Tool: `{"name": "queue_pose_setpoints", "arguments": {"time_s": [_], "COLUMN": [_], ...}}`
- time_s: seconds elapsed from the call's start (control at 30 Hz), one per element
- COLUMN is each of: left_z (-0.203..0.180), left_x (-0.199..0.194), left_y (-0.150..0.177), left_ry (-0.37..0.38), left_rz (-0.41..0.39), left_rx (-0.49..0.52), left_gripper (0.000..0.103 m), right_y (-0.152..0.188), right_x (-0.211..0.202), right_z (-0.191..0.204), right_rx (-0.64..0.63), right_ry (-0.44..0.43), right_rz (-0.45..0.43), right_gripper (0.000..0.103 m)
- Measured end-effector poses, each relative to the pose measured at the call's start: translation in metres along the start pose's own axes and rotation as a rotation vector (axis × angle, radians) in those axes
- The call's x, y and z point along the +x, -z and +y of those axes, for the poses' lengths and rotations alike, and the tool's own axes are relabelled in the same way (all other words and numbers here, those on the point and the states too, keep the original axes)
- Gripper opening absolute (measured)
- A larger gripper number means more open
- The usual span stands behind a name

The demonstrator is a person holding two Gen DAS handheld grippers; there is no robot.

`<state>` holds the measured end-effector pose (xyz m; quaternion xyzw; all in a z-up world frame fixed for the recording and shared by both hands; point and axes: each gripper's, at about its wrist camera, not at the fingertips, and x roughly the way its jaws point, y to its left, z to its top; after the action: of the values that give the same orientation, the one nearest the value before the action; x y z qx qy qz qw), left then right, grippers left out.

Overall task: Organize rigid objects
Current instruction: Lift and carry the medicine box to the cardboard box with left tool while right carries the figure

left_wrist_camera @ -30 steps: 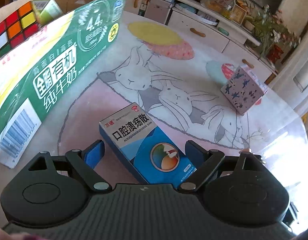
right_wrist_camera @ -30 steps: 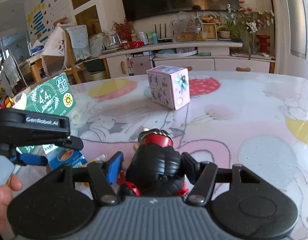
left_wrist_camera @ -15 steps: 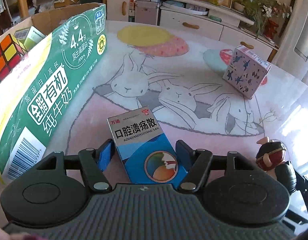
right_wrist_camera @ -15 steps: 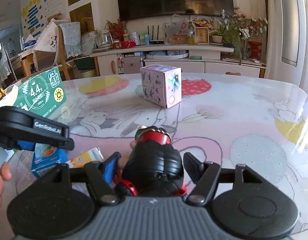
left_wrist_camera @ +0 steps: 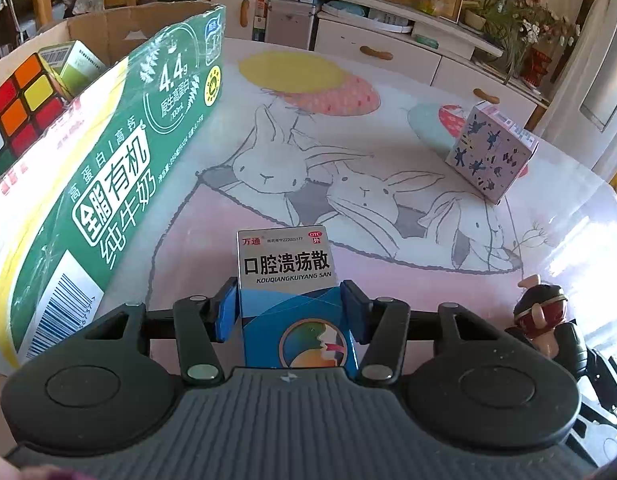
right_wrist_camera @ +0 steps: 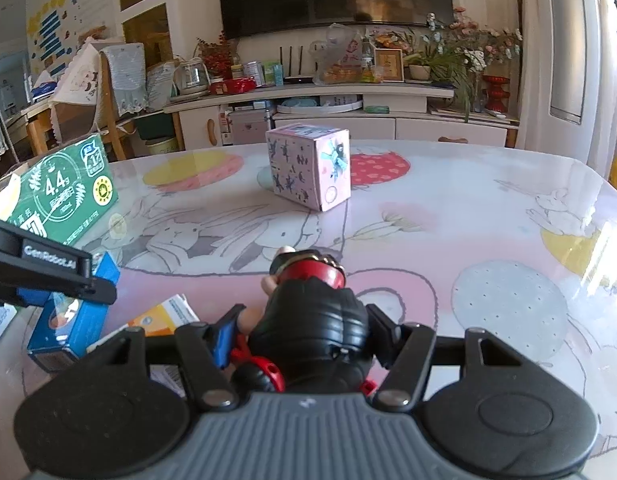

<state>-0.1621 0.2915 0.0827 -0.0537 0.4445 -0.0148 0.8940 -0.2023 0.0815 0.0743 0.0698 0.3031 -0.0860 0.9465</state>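
Observation:
A blue and white medicine box (left_wrist_camera: 286,268) sits between the blue pads of my left gripper (left_wrist_camera: 290,308). The jaws are closing and both pads touch its sides. The right wrist view shows the same box (right_wrist_camera: 64,332) at the left, tilted under the left gripper's finger (right_wrist_camera: 48,276). My right gripper (right_wrist_camera: 304,336) has a black and red toy figure (right_wrist_camera: 308,312) between its pads, jaws closing on the body, low over the table. The figure (left_wrist_camera: 542,312) also shows at the right edge of the left wrist view.
A green milk carton box (left_wrist_camera: 108,184), open at the top, stands at the left with a Rubik's cube (left_wrist_camera: 16,108) and a small green box inside. A pink patterned cube box (right_wrist_camera: 308,168) stands mid-table. An orange and white packet (right_wrist_camera: 164,316) lies flat near the right gripper. The rabbit-print tablecloth (right_wrist_camera: 468,220) covers the table.
The left jaws have closed from wide apart onto the medicine box, which now lies straight between the pads. The right gripper keeps the toy figure in the same place.

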Motion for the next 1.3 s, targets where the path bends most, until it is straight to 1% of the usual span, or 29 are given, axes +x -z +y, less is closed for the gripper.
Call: {"name": "queue_pose_setpoints", "arguments": {"time_s": [0.2, 0.47, 0.73, 0.83, 0.97, 1.03, 1.17, 1.3], "left_z": [0.002, 0.004, 0.001, 0.000, 0.007, 0.011, 0.024, 0.035], "left_x": [-0.014, -0.034, -0.052, -0.059, -0.066, -0.069, -0.076, -0.080], "left_y": [-0.005, -0.011, -0.014, -0.016, -0.021, -0.022, -0.028, -0.035], "left_ry": [0.047, 0.132, 0.202, 0.225, 0.273, 0.284, 0.308, 0.313], "left_rz": [-0.027, -0.064, -0.127, -0.158, -0.204, -0.228, -0.262, -0.296], "left_rx": [-0.010, -0.016, 0.017, 0.037, 0.033, 0.033, 0.005, -0.036], "left_gripper": [0.066, 0.066, 0.066, 0.066, 0.066, 0.066, 0.066, 0.066], "right_y": [-0.003, -0.005, -0.011, -0.014, -0.018, -0.021, -0.031, -0.041], "right_x": [-0.006, -0.017, -0.029, -0.034, -0.040, -0.043, -0.047, -0.050], "right_z": [0.001, 0.003, 0.008, 0.012, 0.023, 0.027, 0.038, 0.053], "right_rx": [0.000, -0.007, -0.028, -0.040, -0.080, -0.091, -0.105, -0.124], "right_ry": [0.028, 0.053, 0.062, 0.057, 0.047, 0.039, 0.017, -0.015], "right_rz": [-0.012, -0.021, -0.046, -0.055, -0.073, -0.081, -0.106, -0.126], "right_gripper": [0.063, 0.063, 0.063, 0.063, 0.063, 0.063, 0.063, 0.063]}}
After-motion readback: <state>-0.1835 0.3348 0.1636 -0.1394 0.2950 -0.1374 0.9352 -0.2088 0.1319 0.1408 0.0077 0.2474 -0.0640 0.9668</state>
